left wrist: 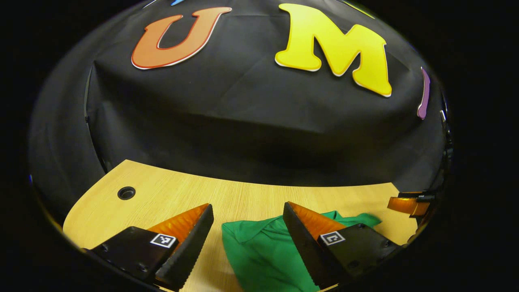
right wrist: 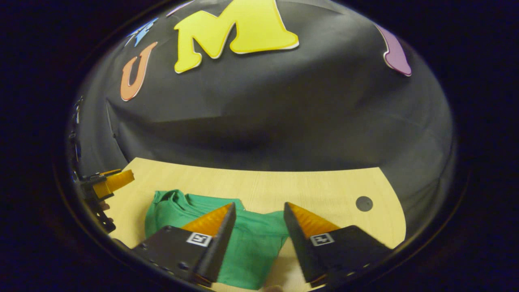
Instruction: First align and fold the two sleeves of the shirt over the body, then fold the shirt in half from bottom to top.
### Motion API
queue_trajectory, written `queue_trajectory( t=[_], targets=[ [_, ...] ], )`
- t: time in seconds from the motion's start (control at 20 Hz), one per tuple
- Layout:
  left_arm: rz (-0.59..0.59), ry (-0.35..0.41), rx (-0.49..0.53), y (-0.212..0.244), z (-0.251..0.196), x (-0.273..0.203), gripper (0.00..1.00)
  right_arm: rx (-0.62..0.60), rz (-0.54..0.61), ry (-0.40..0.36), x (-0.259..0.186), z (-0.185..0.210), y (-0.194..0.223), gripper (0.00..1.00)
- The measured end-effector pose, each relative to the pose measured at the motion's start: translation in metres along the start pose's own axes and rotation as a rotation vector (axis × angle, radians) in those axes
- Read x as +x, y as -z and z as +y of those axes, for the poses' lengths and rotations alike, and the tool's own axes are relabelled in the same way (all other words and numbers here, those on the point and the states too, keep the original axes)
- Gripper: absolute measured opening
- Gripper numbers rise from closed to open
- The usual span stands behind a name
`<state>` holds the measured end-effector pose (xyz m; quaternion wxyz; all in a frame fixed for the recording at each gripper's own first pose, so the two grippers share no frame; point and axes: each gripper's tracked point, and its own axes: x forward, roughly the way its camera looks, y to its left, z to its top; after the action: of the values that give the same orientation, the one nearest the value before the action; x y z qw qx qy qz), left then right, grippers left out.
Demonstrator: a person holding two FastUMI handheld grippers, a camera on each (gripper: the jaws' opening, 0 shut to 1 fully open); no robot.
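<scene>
On wooden table [left wrist: 251,194], green shirt [left wrist: 263,251]

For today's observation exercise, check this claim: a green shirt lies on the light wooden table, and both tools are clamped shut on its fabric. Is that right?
Not quite. The green shirt does lie on the light wooden table, but neither tool is clamped on it. In the left gripper view the left tool is open above the shirt, and in the right gripper view the right tool is open too, holding nothing.
</scene>
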<state>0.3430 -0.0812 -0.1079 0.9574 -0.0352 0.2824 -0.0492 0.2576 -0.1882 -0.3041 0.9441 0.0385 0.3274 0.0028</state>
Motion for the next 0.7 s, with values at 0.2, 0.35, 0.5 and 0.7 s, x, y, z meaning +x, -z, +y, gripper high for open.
queue_trajectory(
  t=[0.2, 0.35, 0.5, 0.7],
  targets=[
    [-0.062, 0.005, 0.046, -0.025, -0.006, -0.044, 1.00, 0.005, -0.069, 0.012, -0.041, 0.010, -0.017, 0.97],
    [-0.123, 0.023, 0.051, -0.050, -0.012, -0.093, 1.00, 0.002, -0.133, 0.004, -0.086, 0.029, -0.035, 0.96],
    [-0.204, 0.020, 0.069, -0.083, -0.013, -0.150, 1.00, -0.027, -0.202, -0.007, -0.139, 0.053, -0.052, 0.96],
    [-0.307, 0.006, 0.109, -0.112, -0.014, -0.233, 1.00, -0.040, -0.314, 0.012, -0.219, 0.081, -0.068, 0.96]
  ],
)
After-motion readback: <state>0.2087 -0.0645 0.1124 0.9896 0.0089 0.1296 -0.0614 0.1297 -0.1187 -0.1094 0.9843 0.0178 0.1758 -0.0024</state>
